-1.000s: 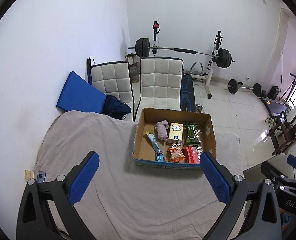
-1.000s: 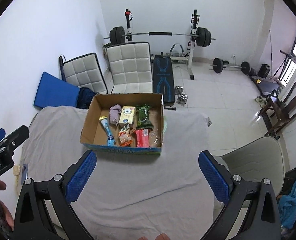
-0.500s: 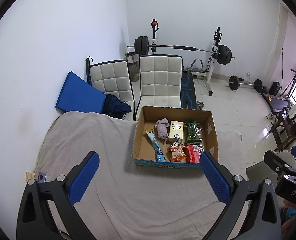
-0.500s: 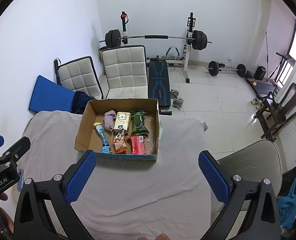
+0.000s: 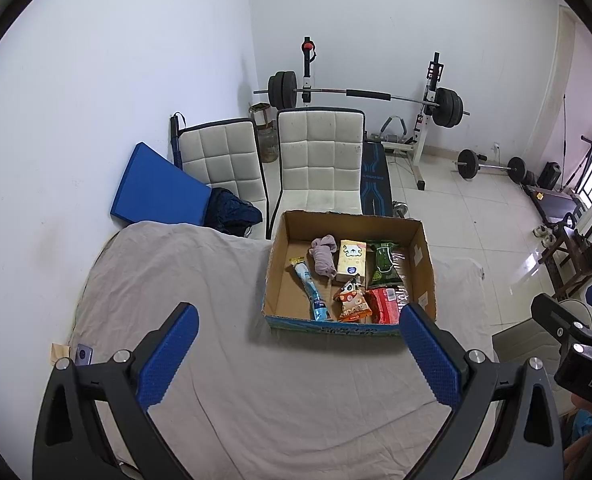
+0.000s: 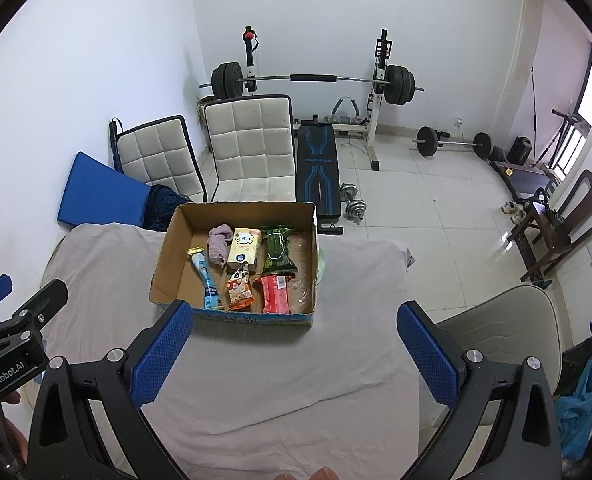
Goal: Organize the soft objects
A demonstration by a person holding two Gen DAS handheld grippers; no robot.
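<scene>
Left wrist view: our left gripper [image 5: 298, 344] is spread wide, blue pads [image 5: 167, 354] empty, touching nothing, above the grey sheet [image 5: 167, 280]. Right gripper [image 6: 293, 342] likewise wide apart and empty. The cardboard box [image 5: 350, 322] sits ahead of both, just beyond the fingertips, on the sheet. Inside it: mauve rolled cloth [image 5: 323, 256], cream tissue pack [image 5: 351, 261], green wipes pack [image 5: 384, 265], blue tube [image 5: 311, 292], orange snack bag [image 5: 352, 302], red pack [image 5: 384, 306]. White chairs [image 5: 320, 168] stand behind the box. Versus a second ago, we have risen and pulled back a little; the box looks smaller in the right wrist view, contents unmoved.
</scene>
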